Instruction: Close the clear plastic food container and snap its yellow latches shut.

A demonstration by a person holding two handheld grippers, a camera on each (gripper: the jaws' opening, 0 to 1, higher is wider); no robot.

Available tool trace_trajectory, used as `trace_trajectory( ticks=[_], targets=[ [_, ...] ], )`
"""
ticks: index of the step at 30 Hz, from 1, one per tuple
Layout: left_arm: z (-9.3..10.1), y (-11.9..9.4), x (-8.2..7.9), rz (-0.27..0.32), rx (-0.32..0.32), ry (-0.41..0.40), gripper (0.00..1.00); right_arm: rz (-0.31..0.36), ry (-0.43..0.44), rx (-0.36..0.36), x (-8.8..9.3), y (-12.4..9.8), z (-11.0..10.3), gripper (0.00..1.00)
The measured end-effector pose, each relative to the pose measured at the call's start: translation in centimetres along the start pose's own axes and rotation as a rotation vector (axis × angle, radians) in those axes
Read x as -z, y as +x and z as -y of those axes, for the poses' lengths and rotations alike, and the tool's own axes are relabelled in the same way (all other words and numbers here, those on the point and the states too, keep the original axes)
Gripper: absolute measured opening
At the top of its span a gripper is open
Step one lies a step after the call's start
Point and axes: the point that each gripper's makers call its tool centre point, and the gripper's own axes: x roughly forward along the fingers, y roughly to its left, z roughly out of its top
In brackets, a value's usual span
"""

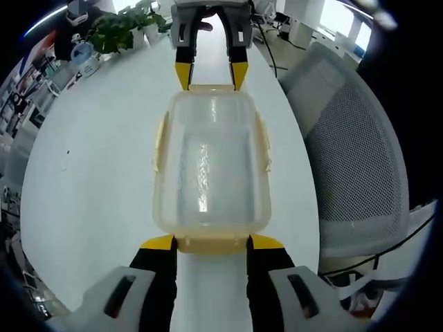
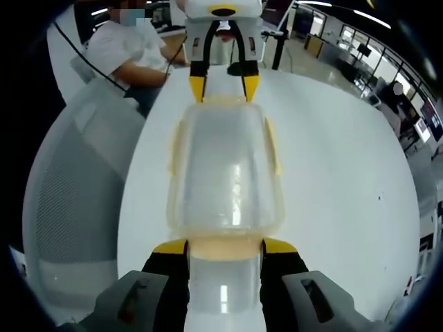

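Note:
The clear plastic container (image 1: 211, 166) lies on the white table (image 1: 97, 180) with its lid on. Pale yellow latches run along its long sides (image 1: 160, 142) and across both short ends. My left gripper (image 1: 212, 242) is open; its yellow tips flank the near end latch (image 1: 211, 245). The right gripper (image 1: 210, 75) stands at the far end, its tips at that latch. In the right gripper view the same container (image 2: 225, 173) lies ahead, and the right gripper (image 2: 224, 247) is open around its near end latch (image 2: 225, 249). The left gripper (image 2: 224, 86) stands opposite.
A grey mesh office chair (image 1: 353, 152) stands close to the table's edge, seen again as the chair (image 2: 76, 173). Potted plants (image 1: 121, 28) stand at the table's far end. A seated person (image 2: 131, 48) is beyond the table.

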Motion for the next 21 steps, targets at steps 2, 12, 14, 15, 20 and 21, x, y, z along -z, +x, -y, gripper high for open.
trace_trajectory(
  ticks=[2,12,14,15,20,21],
  targets=[
    [0.0,0.1,-0.4,0.006,0.0,0.001,0.38,-0.003,0.001,0.002,0.4,-0.2,-0.1,0.38],
    [-0.2,1.0,-1.9,0.002,0.003,0.013,0.38,-0.017,0.012,0.006,2.1,-0.8,-0.1,0.38],
    [-0.2,1.1,-2.3,0.005,0.005,0.012,0.38,-0.019,0.014,0.006,2.5,-0.9,0.0,0.38],
    [-0.3,1.2,-2.5,0.005,0.005,0.015,0.38,-0.02,0.015,0.006,2.6,-1.0,0.1,0.38],
    [-0.5,1.6,-3.2,0.006,0.007,0.017,0.38,-0.025,0.019,0.006,3.4,-1.2,0.1,0.38],
    [-0.5,1.6,-3.2,0.006,0.009,0.017,0.38,-0.026,0.02,0.006,3.5,-1.2,0.1,0.38]
  ],
)
